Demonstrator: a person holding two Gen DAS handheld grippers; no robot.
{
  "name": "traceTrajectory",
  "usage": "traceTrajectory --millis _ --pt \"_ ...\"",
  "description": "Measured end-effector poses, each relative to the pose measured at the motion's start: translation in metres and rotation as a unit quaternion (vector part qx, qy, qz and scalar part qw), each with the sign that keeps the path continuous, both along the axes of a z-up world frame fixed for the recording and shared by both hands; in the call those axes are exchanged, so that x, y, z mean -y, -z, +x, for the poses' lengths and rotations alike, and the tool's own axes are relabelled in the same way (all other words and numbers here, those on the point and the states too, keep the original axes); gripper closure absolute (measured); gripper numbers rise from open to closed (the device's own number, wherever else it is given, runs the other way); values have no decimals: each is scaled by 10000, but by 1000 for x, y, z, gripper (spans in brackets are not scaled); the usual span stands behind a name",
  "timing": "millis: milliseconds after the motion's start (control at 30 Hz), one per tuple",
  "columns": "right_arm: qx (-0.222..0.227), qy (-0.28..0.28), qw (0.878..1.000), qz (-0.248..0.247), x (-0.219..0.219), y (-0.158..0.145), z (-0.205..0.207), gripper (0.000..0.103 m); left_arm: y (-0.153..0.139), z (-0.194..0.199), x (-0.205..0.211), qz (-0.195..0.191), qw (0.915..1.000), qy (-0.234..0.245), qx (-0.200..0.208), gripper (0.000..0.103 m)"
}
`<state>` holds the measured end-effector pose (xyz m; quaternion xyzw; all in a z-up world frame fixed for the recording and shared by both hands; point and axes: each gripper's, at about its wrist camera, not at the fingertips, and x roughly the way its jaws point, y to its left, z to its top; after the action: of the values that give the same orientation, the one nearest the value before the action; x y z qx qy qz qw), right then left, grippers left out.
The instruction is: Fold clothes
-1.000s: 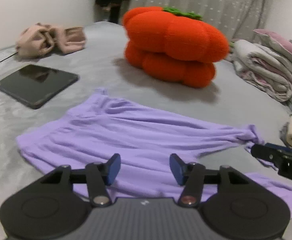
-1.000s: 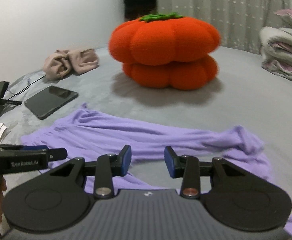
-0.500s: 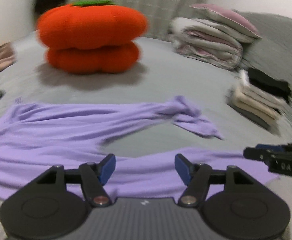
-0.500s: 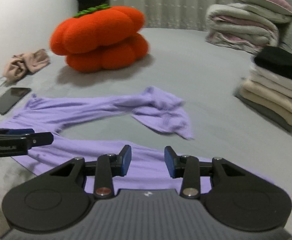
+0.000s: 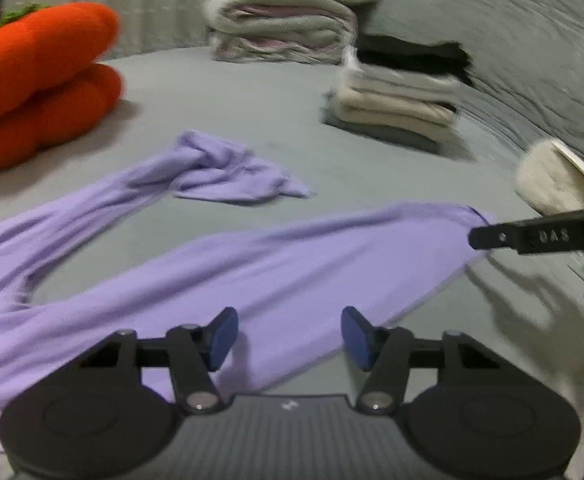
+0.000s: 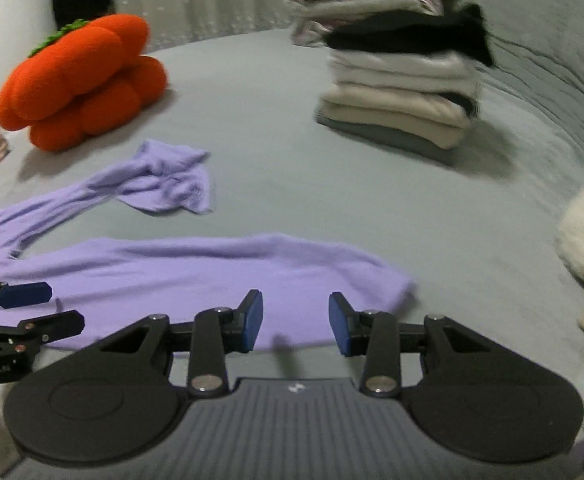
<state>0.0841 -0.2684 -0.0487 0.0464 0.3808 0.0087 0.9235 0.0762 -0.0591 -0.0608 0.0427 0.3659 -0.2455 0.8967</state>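
Approach step: both claws over the purple garment [image 5: 276, 264] on the bed [image 5: 276, 120]. Left claw [image 5: 290, 338] closing on nothing, right claw [image 6: 295, 322] spread, empty. Next: pinch the near leg's hem.

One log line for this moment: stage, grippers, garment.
stage: approach | left gripper: closing, empty | right gripper: open, empty | purple garment: unfolded on bed

The right tongs [image 5: 539, 236], seen from the left wrist at the right edge, carry pale letters "DAS" on their black arm. The left tongs [image 6: 20, 320] bear a faint print too blurred to read.
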Motion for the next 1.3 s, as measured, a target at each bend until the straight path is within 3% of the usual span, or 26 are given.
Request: traceTrajectory --millis 233,333,500,567,633,667,733,867,1067,1167,1300 --pt "-164 318 9982 487 38 10 -13 62 12 -7 23 -18 9965 833 -15 61" --pt "-300 358 9953 849 47 21 -11 62 16 -5 27 23 9959 907 58 67" --pt "-105 438 9952 865 45 25 -3 63 16 -2 28 -65 9952 972 54 76" --pt "10 495 9962 712 42 25 1 68 17 -2 29 -54 9949 1003 62 81" --pt "100 632 9966 527 40 26 6 90 18 -3 31 0 9953 957 113 97" --pt "155 698 9964 463 40 25 8 93 19 -3 31 17 9956 924 135 101" --pt "311 818 9950 474 43 21 11 99 16 -4 32 -36 9964 823 210 102" --pt "656 1005 9914 513 48 9 14 100 3 -8 29 -214 9961 646 557 103" --pt "1324 1011 9826 818 55 -24 12 101 -34 -8 8 -810 9910 300 1027 103" --pt "1520 999 9788 938 58 -36 9 101 -42 -9 3 -996 9896 359 974 103" --pt "1318 995 9841 657 53 -37 6 101 -35 -13 6 -950 9915 580 670 103"
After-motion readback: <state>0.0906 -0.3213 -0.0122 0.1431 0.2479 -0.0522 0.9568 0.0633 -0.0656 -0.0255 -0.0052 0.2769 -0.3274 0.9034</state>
